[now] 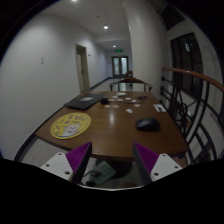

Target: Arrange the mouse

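Observation:
A dark mouse (147,124) lies on the brown wooden table (110,135), ahead of my right finger and well beyond it. My gripper (112,157) is held above the near edge of the table with its purple pads (76,157) wide apart and nothing between them. The mouse is apart from both fingers.
A round yellow mat (71,124) lies on the table's left part. A dark laptop (83,102) sits further back left, with small papers and objects (125,100) behind it. Chairs (185,95) stand along the right side. A corridor with doors lies beyond.

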